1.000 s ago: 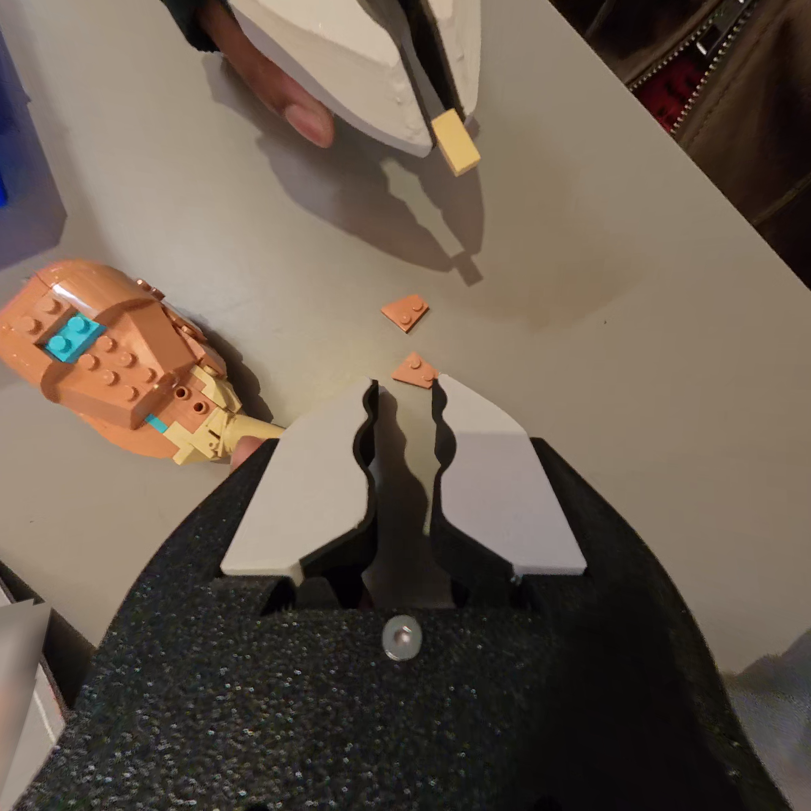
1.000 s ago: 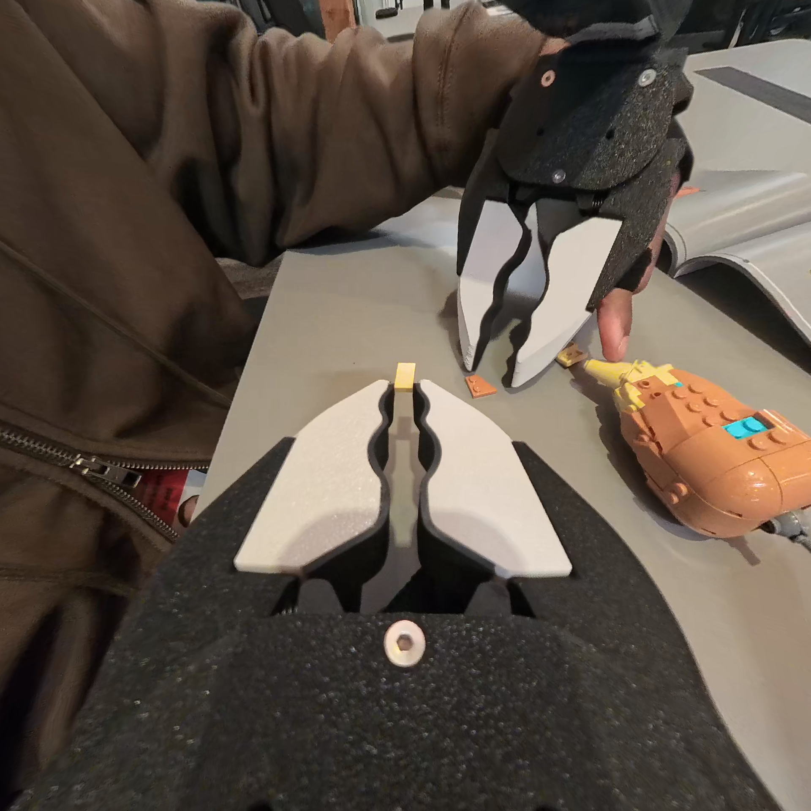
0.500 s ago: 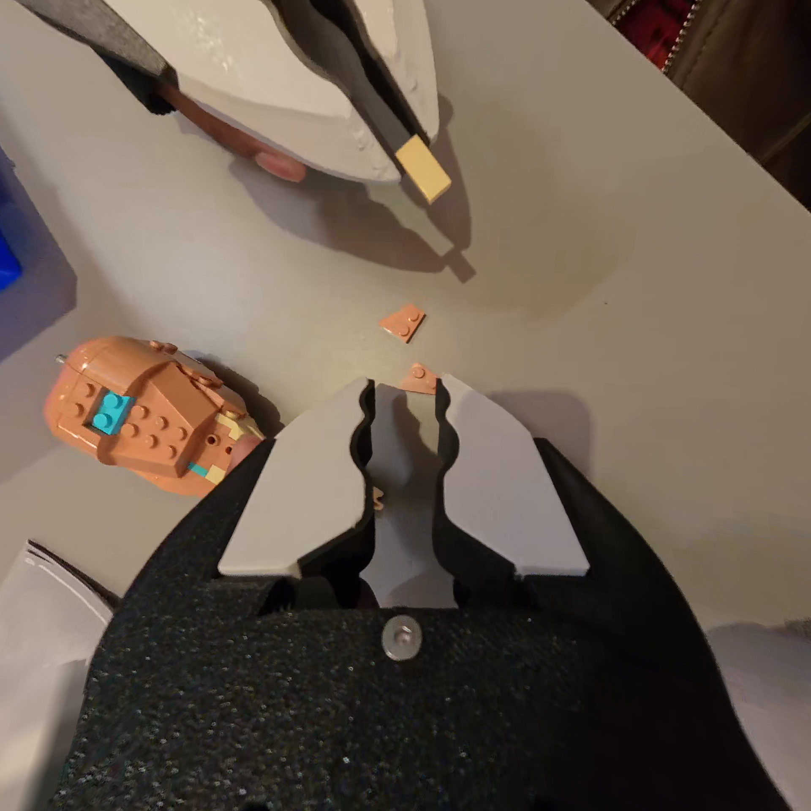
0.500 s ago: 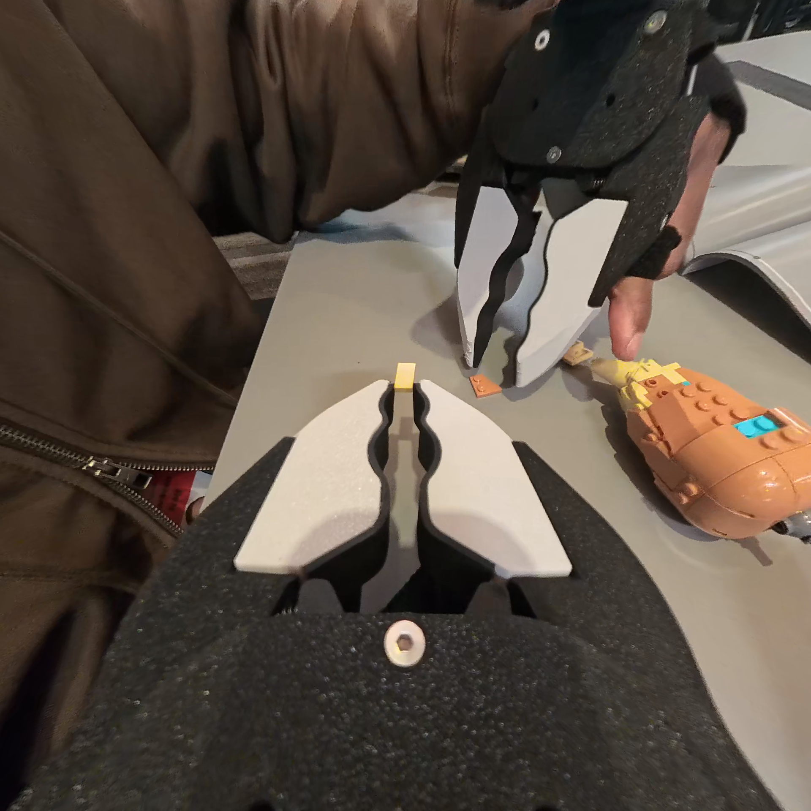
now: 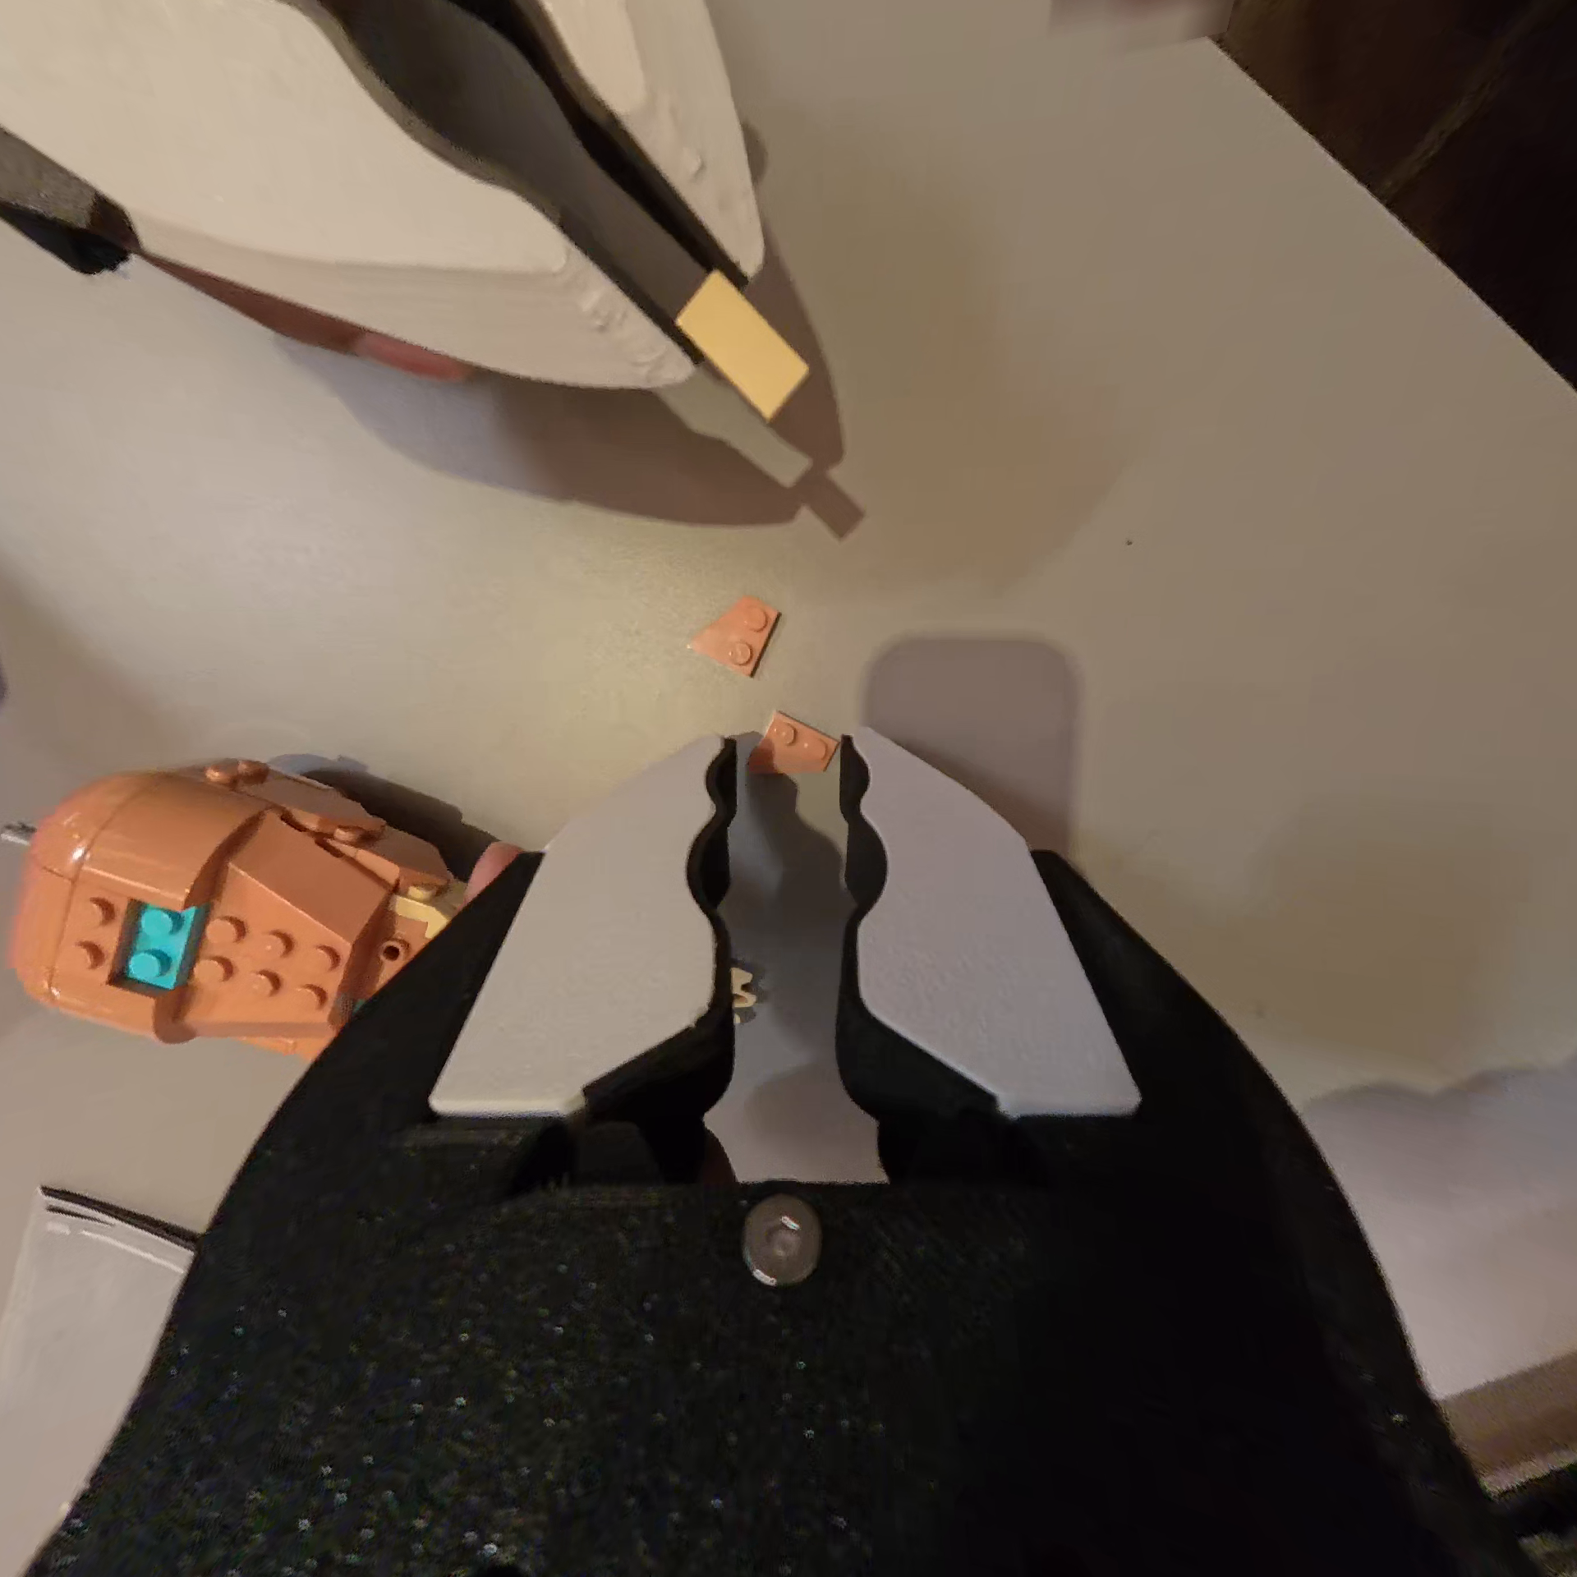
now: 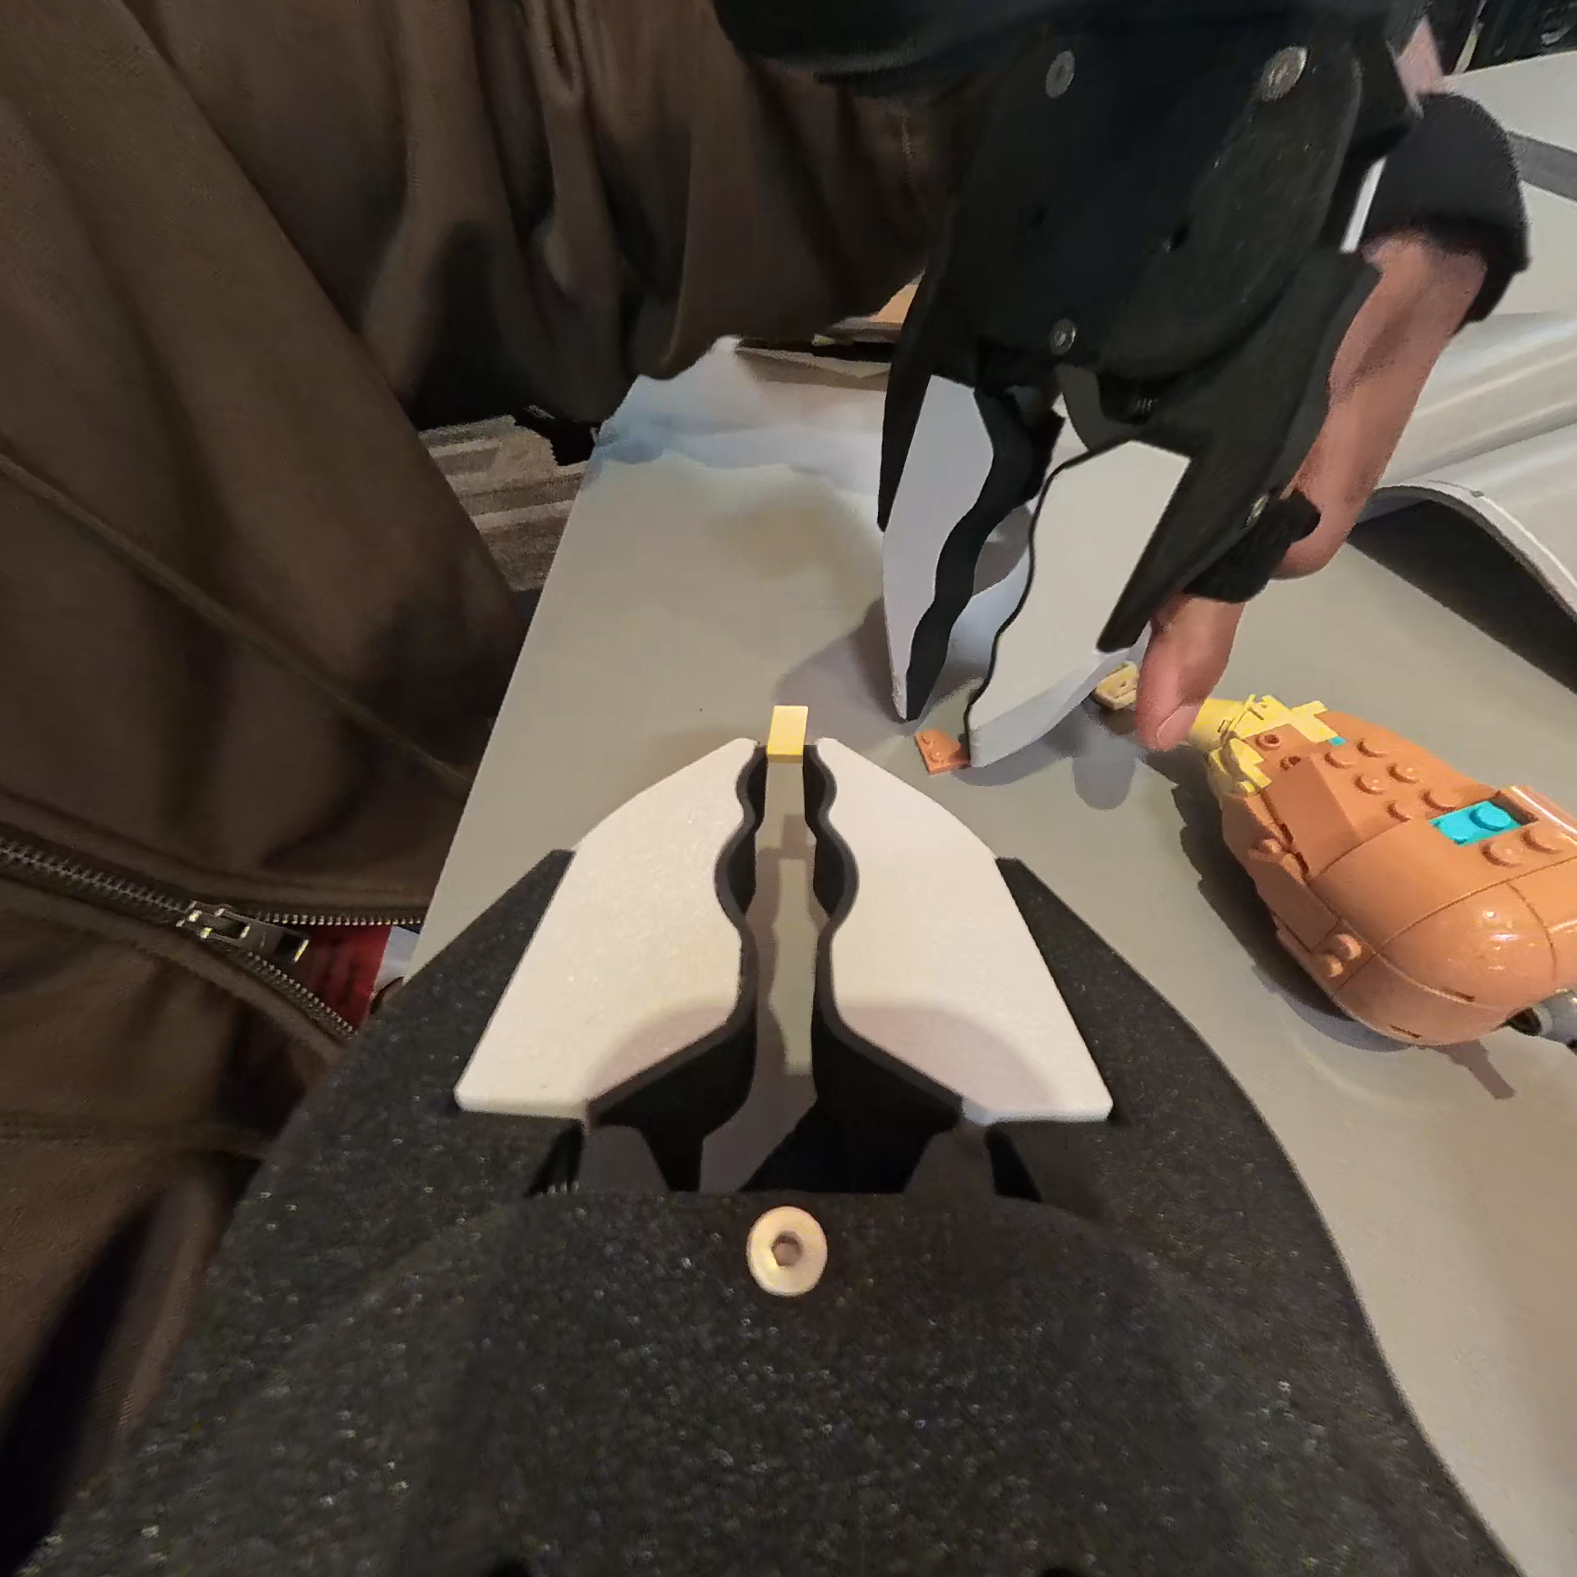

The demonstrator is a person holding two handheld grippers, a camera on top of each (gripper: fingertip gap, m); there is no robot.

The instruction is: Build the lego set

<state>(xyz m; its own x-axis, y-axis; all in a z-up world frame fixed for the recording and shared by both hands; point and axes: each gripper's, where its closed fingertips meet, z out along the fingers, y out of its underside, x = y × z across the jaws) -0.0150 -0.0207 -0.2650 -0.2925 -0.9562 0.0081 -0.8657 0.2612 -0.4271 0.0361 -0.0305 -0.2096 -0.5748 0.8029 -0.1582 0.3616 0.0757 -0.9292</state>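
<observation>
The left gripper [image 5: 783, 751] stands with jaws parted, and 1 orange wedge plate [image 5: 798, 756] lies on the table [image 5: 1195, 512] right between its tips, long axis crosswise (a second plate [image 5: 739, 636] lies just beyond). The right gripper [image 6: 787, 744], farther off, pinches a tan tile [image 6: 787, 731].

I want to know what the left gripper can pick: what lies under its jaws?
Under the open left gripper lies a small orange wedge plate on the table. A tan piece is mostly covered.
</observation>
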